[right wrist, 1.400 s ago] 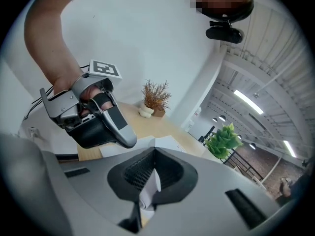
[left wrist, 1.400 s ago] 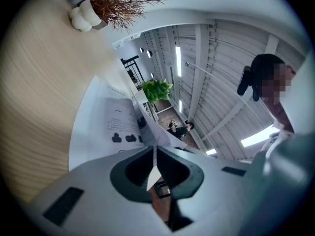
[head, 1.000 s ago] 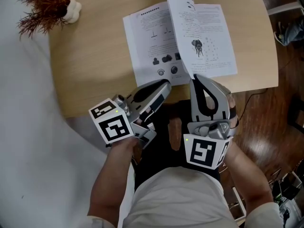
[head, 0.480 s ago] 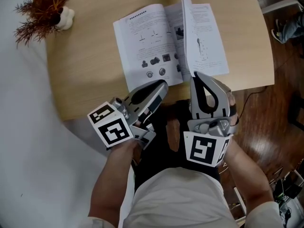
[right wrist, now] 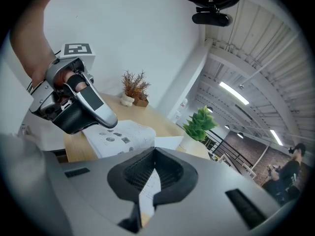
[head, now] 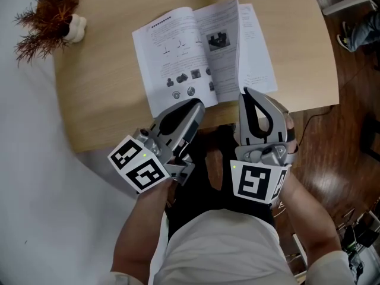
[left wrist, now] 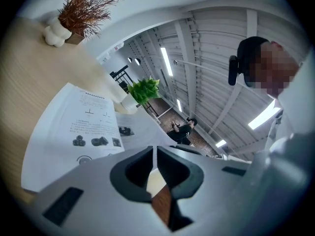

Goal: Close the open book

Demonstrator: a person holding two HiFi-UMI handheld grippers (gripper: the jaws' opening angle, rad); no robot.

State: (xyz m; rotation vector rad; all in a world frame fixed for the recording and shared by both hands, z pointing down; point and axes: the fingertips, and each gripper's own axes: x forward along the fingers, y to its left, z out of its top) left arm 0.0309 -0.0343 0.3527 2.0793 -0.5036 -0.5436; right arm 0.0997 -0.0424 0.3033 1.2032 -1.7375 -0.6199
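An open white book (head: 178,52) lies on the round wooden table (head: 101,100) near its front edge. Its right-hand page (head: 238,46) stands almost upright over the spine. My right gripper (head: 244,94) is shut on that page's near lower corner; a strip of printed paper (right wrist: 147,188) shows between its jaws. My left gripper (head: 198,103) is shut with nothing in it, its tip over the near edge of the left page. The left gripper view looks across the left page (left wrist: 83,127). In the right gripper view the left gripper (right wrist: 110,123) hangs over the book (right wrist: 118,134).
A dried reddish plant in a white pot (head: 47,16) stands at the table's far left. A green plant in a white pot (left wrist: 142,90) stands at the table's far side. Wooden floor (head: 350,129) lies to the right. The person's lap is right below the table's edge.
The right-hand page has risen from nearly flat to upright and leans left, with the right gripper at its corner. The left gripper has rolled a little and edged up toward the book.
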